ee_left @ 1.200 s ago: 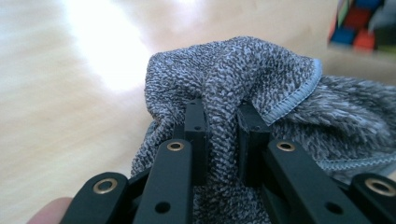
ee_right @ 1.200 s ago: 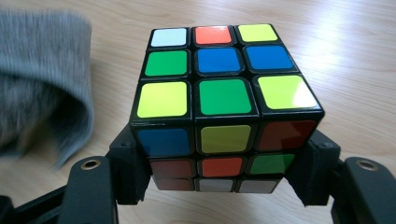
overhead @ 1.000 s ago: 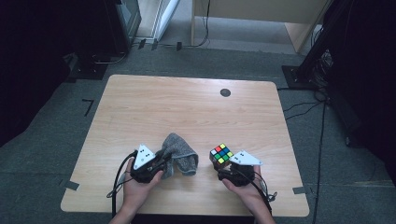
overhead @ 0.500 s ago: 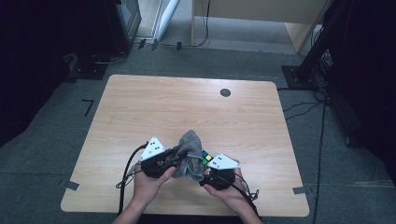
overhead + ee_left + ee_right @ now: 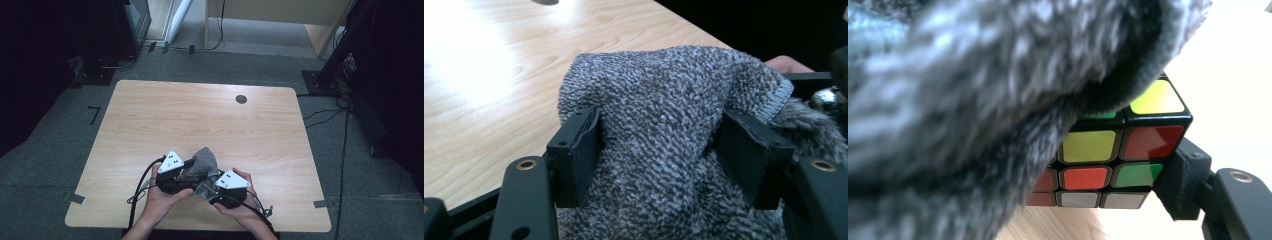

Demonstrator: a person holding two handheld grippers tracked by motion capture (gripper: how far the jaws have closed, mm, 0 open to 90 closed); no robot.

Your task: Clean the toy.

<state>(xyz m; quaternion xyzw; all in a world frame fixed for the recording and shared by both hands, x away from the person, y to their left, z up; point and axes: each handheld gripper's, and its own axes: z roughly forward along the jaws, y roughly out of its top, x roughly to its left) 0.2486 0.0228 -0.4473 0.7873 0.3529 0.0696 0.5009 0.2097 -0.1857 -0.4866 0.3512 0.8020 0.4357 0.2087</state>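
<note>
Grey, nubbly towel (image 5: pixel 659 125) bunched between both jaws of the left hand-held gripper (image 5: pixel 176 172), clamped there with the cloth bulging up and over the pads in the left gripper view. Lifted into a hump near the front edge of the pale wooden worktop (image 5: pixel 200 115), between the two hand-held grippers in the high view, with one stitched hem hanging off to the side. Draped partly over a colour-tiled puzzle cube (image 5: pixel 1118 160), covering its top and one side; yellow, red, orange, green and white tiles left showing beneath the cloth's edge in the right gripper view. Cube pinched in the right hand-held gripper (image 5: pixel 225 187), one black jaw pressed against its side, the other jaw hidden behind the blurred towel. Cube seen just above the wood grain, though touching or clear of the worktop could not be told. Held by a person's left hand (image 5: pixel 162 197) and right hand (image 5: pixel 240 205), both entering from the near edge and close together, the grippers angled toward one another with the towel bridging them. Small dark round disc (image 5: pixel 241 99) set in the worktop near its far edge, well apart from the hands. Grey carpeted floor (image 5: pixel 60 150) around the worktop
</note>
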